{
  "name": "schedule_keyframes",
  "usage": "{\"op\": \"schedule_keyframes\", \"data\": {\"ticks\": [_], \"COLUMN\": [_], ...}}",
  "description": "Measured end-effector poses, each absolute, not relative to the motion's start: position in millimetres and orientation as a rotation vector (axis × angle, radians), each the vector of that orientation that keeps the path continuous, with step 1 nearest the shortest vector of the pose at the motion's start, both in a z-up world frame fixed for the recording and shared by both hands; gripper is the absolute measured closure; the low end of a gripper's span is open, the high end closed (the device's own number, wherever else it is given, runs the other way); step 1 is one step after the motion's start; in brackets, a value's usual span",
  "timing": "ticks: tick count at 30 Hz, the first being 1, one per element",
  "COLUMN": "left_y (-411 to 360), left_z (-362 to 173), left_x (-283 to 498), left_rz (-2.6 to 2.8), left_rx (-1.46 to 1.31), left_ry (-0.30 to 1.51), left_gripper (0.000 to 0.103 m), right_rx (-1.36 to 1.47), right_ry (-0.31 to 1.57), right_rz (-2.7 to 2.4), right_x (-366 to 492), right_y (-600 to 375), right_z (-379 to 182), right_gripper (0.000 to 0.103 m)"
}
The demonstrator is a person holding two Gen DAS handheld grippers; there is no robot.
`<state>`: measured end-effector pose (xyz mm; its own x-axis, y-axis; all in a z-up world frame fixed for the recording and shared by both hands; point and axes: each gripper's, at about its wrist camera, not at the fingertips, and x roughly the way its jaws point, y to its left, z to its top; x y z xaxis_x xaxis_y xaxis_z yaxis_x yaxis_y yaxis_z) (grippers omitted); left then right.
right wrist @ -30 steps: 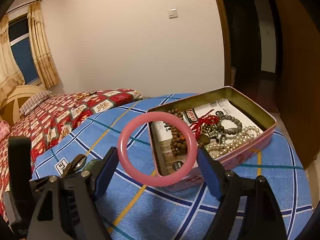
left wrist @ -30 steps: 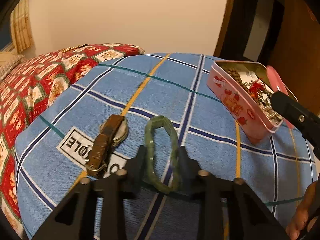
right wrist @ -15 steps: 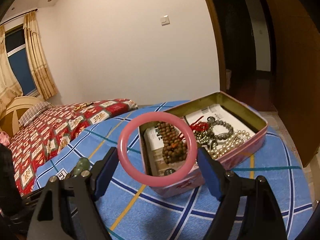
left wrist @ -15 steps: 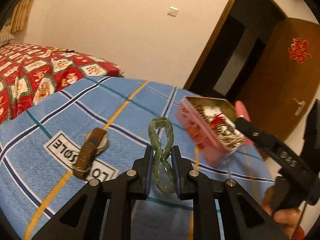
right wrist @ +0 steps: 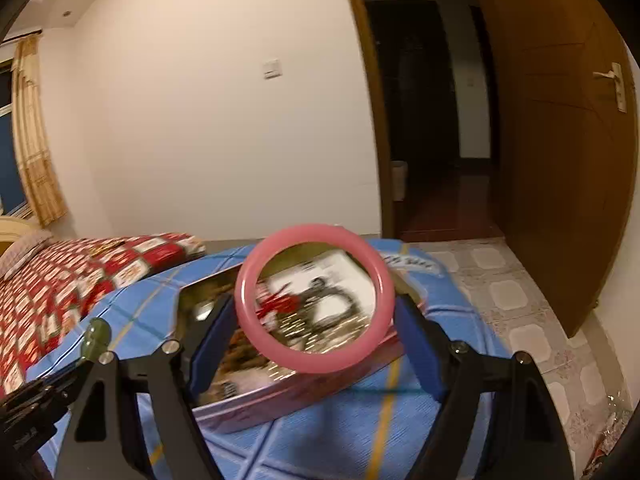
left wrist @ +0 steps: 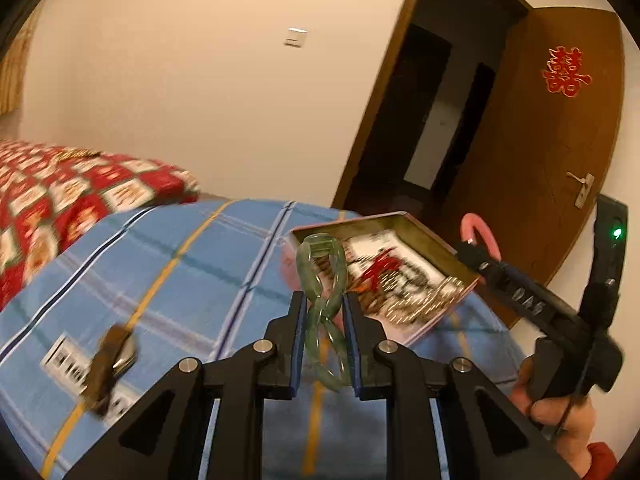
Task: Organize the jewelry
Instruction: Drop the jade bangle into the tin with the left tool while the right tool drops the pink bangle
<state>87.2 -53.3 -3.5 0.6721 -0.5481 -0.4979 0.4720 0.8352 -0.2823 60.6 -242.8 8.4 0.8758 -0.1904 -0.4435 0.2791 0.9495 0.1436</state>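
Note:
My left gripper [left wrist: 324,300] is shut on a green bracelet [left wrist: 320,256], squeezed into a figure-eight and held in the air just before the open pink tin [left wrist: 420,236]. The tin holds several beads, pearls and a red cord on white paper. My right gripper [right wrist: 316,308] is shut on a pink bangle [right wrist: 316,360], held upright over the tin's [right wrist: 280,400] near side. In the left wrist view the pink bangle [left wrist: 480,228] shows at the right, beyond the tin. The green bracelet [right wrist: 94,338] peeks in at the right wrist view's lower left.
A watch with a brown strap [left wrist: 108,360] lies on the blue checked cloth [left wrist: 180,280], left of my left gripper. A red patterned quilt [left wrist: 80,188] lies further left. A wooden door [left wrist: 560,140] stands open behind; tiled floor [right wrist: 500,292] lies past the cloth's edge. A hand [left wrist: 560,420] holds the right gripper.
The left gripper closed on the green bracelet, lifted it off the cloth and swung right toward the tin. The right gripper carried the pink bangle in over the tin.

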Motion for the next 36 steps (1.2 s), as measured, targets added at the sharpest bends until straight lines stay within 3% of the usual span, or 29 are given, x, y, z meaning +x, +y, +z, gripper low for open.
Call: {"op": "schedule_keyframes", "data": {"ticks": [16,25,31,34,36], "left_y": [-134.1,-142.3,-149.2,-146.2,-140.9], "left_z": [-33.3,-34.8,-32.9,-25.3,-20.3], "left_x": [129.9,123.4,116.2,105.8,101.8], "left_rz": [-0.518,-0.441,-0.477,-0.481,-0.475], "left_rx": [-0.033,0.127,0.154,0.133,0.115], "left_ry": [0.749,0.691,0.675,0.619,0.583], "left_gripper": [0.086,0.083,0.062,0.032,0.03], "right_rx": [0.15,0.1,0.129,0.154,0.17], "right_ry": [0.564,0.598,0.582,0.562,0.549], "right_rz": [-0.209,-0.174,-0.154,-0.148,-0.154], "right_x": [114.8,121.2,117.7,114.2,112.1], "right_y": [-264.8,-257.2,-260.9,-263.9,-266.5], "right_z": [-12.5,-15.0,-14.1,-12.8,-11.9], "right_gripper": [0.021,0.02,0.016,0.013,0.013]}}
